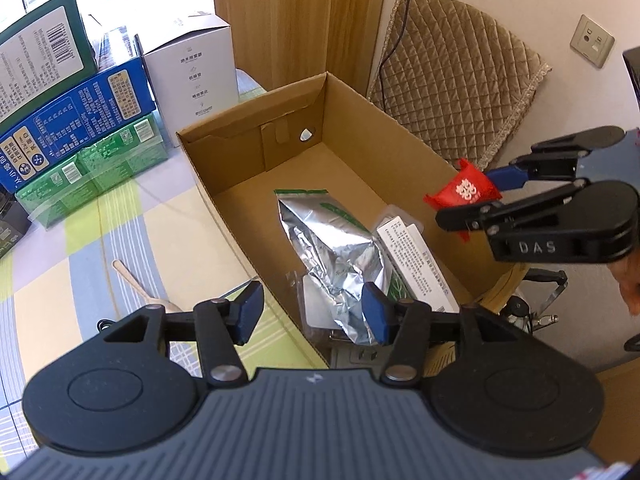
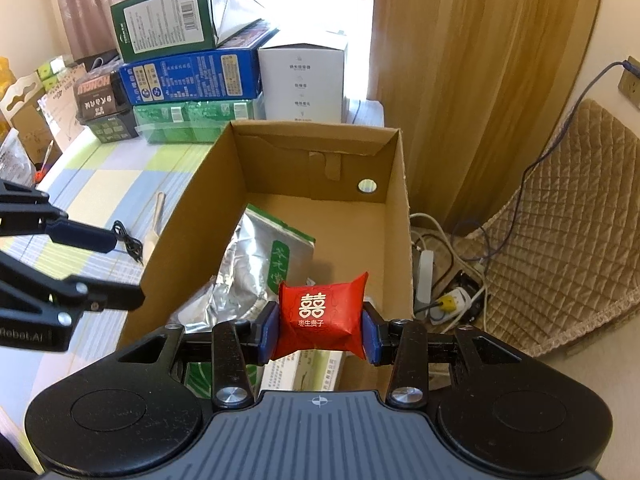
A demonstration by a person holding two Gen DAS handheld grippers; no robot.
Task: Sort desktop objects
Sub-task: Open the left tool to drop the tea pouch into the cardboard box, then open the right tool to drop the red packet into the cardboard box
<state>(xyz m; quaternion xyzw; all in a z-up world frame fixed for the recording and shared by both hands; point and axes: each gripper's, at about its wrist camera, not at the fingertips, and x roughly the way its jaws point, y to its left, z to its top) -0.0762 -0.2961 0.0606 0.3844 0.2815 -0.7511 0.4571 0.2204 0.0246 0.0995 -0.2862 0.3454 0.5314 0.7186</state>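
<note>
The right gripper (image 2: 320, 330) pinches the small red foil-wrapped pillow packet (image 2: 322, 322), likely light and crushable, by its ends above the open brown cardboard box (image 2: 396, 208), while the left gripper (image 1: 312, 312) hangs open and empty.

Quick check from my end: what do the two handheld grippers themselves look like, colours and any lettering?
Both match: the left gripper and right gripper have black linkage arms with silver pivot screws, blue fingertip pads, round black side discs and a ribbed grey body. The right one's side reads "DAS"; the left one's reads "Robot.AI", partly cut off.
</note>
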